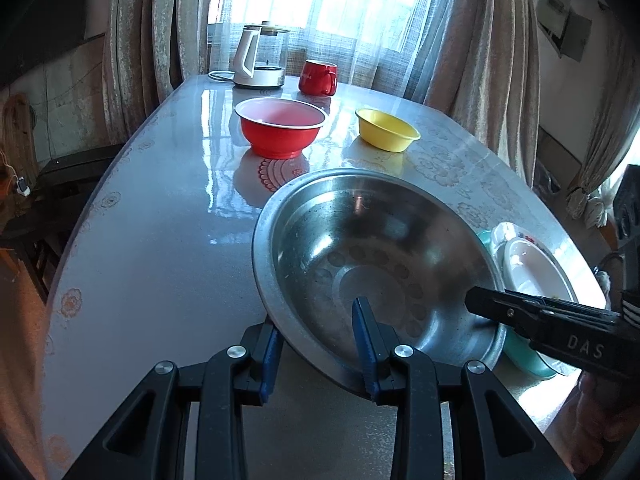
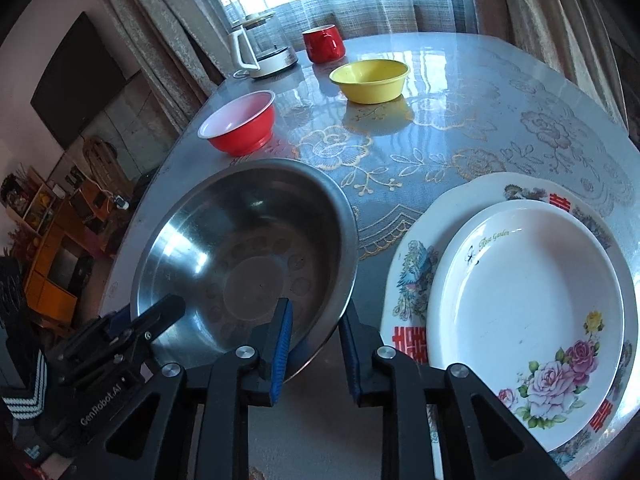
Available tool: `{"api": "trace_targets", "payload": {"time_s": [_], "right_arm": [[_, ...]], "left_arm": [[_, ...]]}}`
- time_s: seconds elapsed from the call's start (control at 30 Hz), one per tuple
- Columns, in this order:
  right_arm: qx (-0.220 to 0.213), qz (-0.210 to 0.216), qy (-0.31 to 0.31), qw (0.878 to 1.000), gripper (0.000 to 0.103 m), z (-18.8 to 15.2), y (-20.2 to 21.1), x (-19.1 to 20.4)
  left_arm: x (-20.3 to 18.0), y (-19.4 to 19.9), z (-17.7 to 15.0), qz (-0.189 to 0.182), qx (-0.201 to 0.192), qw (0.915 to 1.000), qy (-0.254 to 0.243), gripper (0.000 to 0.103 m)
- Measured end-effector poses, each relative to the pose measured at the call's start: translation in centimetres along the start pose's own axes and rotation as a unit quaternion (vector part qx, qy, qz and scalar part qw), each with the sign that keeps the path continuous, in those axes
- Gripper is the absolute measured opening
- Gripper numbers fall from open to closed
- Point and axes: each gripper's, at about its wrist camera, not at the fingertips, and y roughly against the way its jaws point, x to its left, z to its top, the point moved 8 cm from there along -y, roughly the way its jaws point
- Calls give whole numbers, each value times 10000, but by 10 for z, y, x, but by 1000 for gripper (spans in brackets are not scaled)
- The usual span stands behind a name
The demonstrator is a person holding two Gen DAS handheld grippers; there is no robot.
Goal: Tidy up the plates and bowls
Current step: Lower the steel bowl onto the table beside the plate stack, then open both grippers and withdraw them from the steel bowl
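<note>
A large steel bowl (image 1: 372, 252) (image 2: 248, 248) sits near the table's front edge. My left gripper (image 1: 320, 340) is open and straddles its near-left rim, one finger outside, one inside. My right gripper (image 2: 316, 344) is open and straddles its near-right rim; it also shows in the left wrist view (image 1: 500, 306). A white plate with roses (image 2: 532, 300) lies on a bigger patterned plate (image 2: 416, 276), right of the steel bowl. A red bowl (image 1: 280, 128) (image 2: 240, 124) and a yellow bowl (image 1: 386, 128) (image 2: 370, 78) stand farther back.
A kettle (image 1: 262, 56) (image 2: 260, 48) and a red mug (image 1: 318, 76) (image 2: 323, 43) stand at the table's far edge by the curtains. The table (image 1: 160, 240) (image 2: 480, 128) has a glossy floral cover. A teal dish edge (image 1: 528, 356) peeks from under the plates.
</note>
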Motion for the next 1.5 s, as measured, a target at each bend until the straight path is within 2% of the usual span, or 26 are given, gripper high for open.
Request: {"api": "trace_targets", "payload": {"time_s": [0.23,0.37,0.63,0.73,0.83,0.97,1.17,1.33,1.43,1.5], "right_arm": [[112,67,65,9999,26,1,-2,0],[75,253,-228,9994,26,2,4,-7],[-427,479,-862,9942,28,14,29,-36],[-642,525,-965,9919,30,22,38,-44],[-685,388,-924,9926,30,37,39,-51],[-681,242,-834,9939,31,58,39,-61],[-583,97,-801,9950,33,91,28,-84],[-420,86,-1017,9939,34,115,13,-108],[-427,80,-1074,9933,39,135,0,-116],[-328,25,-1203,9922,40,147,-10,-123]], "left_arm": [[2,-1,0,-45,135,9999,45,35],[4,2,-1,-80,169,9998,59,35],[8,20,11,9,-274,9996,36,57],[8,24,18,31,-334,9994,37,61],[10,28,26,29,-437,9990,73,73],[6,25,39,-17,-351,9994,68,74],[-4,22,72,-31,-415,9991,-28,82],[-17,8,97,-102,-256,9996,-89,85],[-26,-1,113,-180,-240,9994,-142,86],[-32,-11,123,-148,-180,9996,-166,86]]}}
